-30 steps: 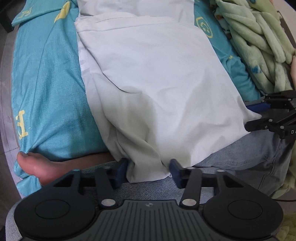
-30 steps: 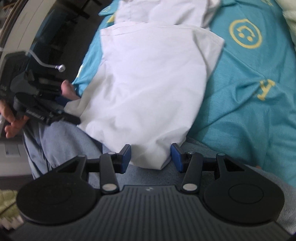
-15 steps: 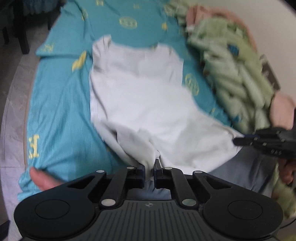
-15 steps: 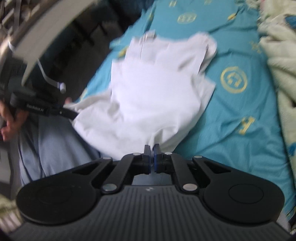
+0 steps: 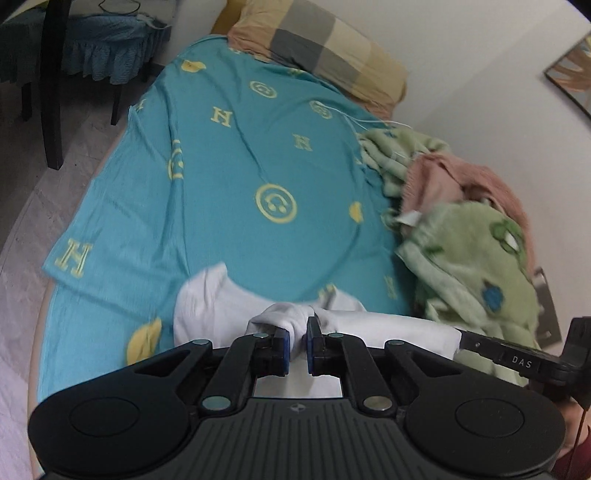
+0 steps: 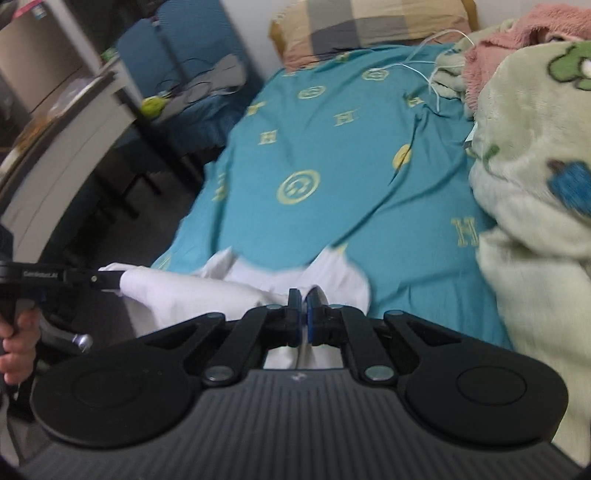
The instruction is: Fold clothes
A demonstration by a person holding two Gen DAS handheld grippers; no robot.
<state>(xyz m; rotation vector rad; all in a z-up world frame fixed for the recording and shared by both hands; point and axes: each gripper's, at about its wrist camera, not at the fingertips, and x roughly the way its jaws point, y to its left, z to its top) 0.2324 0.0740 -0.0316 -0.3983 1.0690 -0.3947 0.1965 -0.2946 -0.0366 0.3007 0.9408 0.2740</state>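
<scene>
Left wrist view: the left gripper (image 5: pixel 296 345) is clenched on a bunched fold of the white garment (image 5: pixel 207 310), where a second ago its jaws stood wide on either side of the hem. The garment, then spread flat and filling the view, now shows only as a strip at the near edge of the teal bedsheet (image 5: pixel 229 177), with much of the sheet bare beyond it. To the right the other tool reaches in, its tip at the cloth's far corner beside the green blanket (image 5: pixel 472 266).

Right wrist view: the right gripper (image 6: pixel 305 317) is likewise pinched shut on white fabric, having closed from an open stance. The garment (image 6: pixel 177 291) stretches leftward from it to the left gripper (image 6: pixel 110 280), held by a hand (image 6: pixel 16 339) at the frame's edge. The checked pillow (image 6: pixel 369 22) lies at the far end.

Both lower corners seem secured and raised, so the fold probably has begun: the hem likely needs carrying forward toward the collar end.
</scene>
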